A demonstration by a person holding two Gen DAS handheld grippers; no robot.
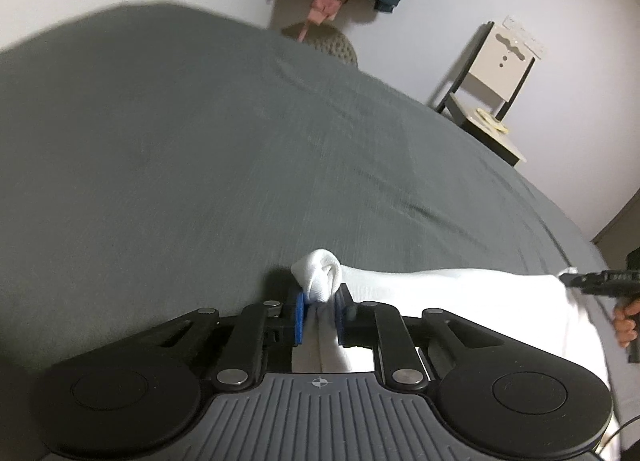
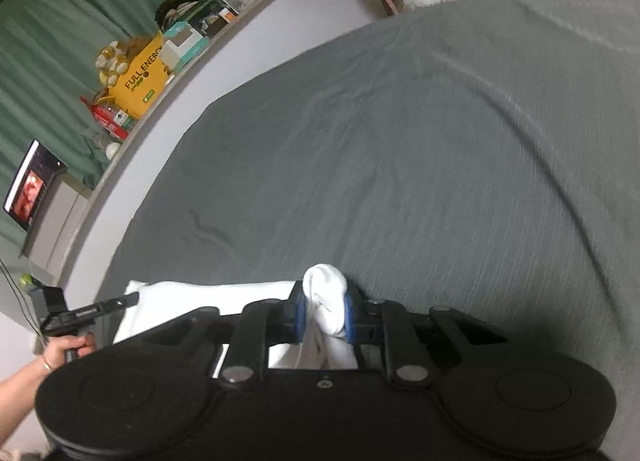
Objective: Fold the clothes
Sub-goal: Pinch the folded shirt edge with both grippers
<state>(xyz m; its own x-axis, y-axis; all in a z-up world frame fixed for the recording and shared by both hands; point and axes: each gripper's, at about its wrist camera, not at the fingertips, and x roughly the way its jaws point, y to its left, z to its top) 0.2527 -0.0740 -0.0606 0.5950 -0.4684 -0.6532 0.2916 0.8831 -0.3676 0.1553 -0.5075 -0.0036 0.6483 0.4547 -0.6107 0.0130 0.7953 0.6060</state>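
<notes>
**White garment pinched at both ends over the grey bed**

The left hand-held gripper (image 1: 319,311) is clamped on a bunched corner of the white garment (image 1: 460,289), blue pads (image 1: 299,315) pressing the cloth. The right hand-held gripper (image 2: 325,315) pinches another bunched corner the same way. The garment stretches between them, low over the grey bed sheet (image 1: 200,165). A chair (image 1: 492,81) stands by the wall.
</notes>
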